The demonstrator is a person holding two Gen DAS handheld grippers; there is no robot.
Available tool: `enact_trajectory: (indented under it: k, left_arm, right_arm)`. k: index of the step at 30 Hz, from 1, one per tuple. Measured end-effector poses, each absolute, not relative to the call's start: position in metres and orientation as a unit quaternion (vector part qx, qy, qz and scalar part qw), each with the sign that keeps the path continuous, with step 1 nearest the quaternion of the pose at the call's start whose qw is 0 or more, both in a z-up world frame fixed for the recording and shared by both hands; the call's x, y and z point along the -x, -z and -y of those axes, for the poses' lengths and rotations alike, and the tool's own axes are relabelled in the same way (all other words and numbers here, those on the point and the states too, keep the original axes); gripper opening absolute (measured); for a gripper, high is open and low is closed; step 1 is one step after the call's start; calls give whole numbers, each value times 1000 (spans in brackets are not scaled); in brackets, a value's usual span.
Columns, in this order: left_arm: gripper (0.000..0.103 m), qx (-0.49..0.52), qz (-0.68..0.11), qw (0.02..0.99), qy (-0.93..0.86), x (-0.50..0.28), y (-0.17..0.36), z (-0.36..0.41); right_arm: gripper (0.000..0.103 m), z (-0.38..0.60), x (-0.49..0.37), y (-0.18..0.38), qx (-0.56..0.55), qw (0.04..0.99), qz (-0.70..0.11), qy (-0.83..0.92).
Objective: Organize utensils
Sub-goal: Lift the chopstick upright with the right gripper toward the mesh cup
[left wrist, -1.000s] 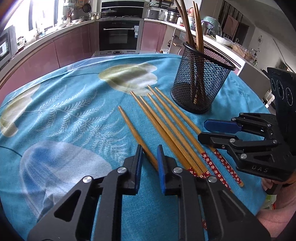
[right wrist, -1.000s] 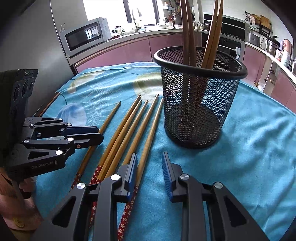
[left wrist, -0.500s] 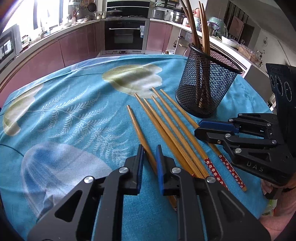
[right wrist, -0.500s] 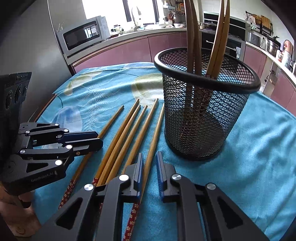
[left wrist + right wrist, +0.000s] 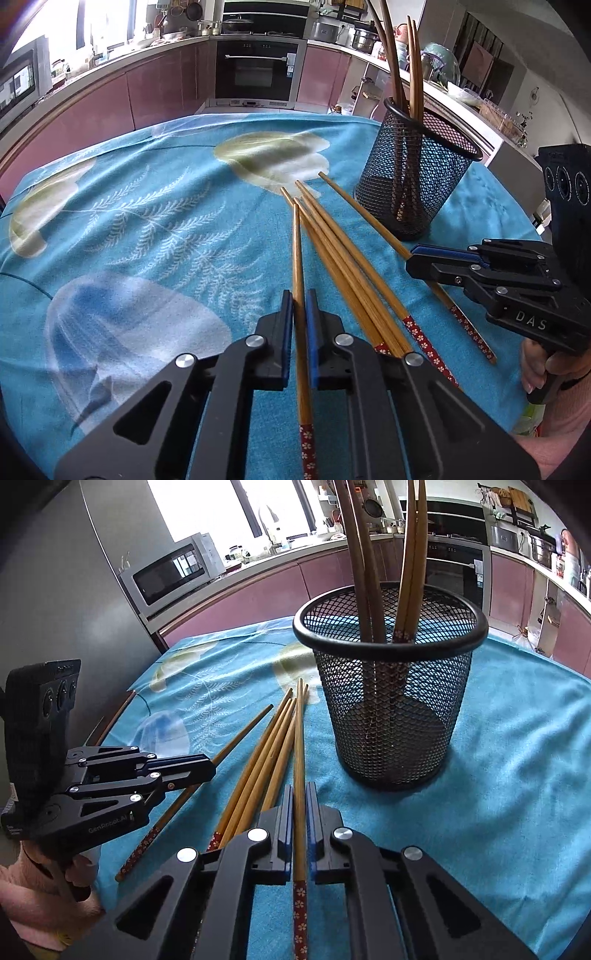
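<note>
Each claw, left claw [image 5: 300,301] and right claw [image 5: 300,794], pinches one chopstick [image 5: 298,258] near its patterned end, mesh holder [image 5: 388,701] ahead of the right claw, so long shafts may swivel and miss its rim.

A home kitchen: built-in oven [image 5: 258,70], microwave [image 5: 168,576], pink cabinets [image 5: 155,92], pots [image 5: 364,38] on the counter.

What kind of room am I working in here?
Most likely a home kitchen: a built-in oven under the counter, a microwave on the worktop, and pots by the wall.
</note>
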State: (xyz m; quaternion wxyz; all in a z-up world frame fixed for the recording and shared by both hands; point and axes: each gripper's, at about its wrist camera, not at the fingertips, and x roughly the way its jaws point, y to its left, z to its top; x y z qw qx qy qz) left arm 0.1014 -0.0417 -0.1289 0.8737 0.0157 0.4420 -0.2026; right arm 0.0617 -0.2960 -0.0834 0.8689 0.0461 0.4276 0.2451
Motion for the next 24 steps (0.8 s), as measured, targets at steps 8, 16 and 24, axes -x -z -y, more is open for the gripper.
enact_trajectory:
  k: [8, 16, 24]
  left_arm:
    - [8, 14, -429, 874, 227, -96, 110, 29]
    - [7, 36, -402, 881, 248, -87, 80, 18]
    - [7, 52, -381, 882, 273, -80, 56, 11]
  right_arm:
    - [6, 302, -47, 61, -58, 871, -401, -278]
    - [6, 307, -32, 31, -66, 883, -357, -297]
    - [6, 323, -25, 2, -74, 899, -314, -295]
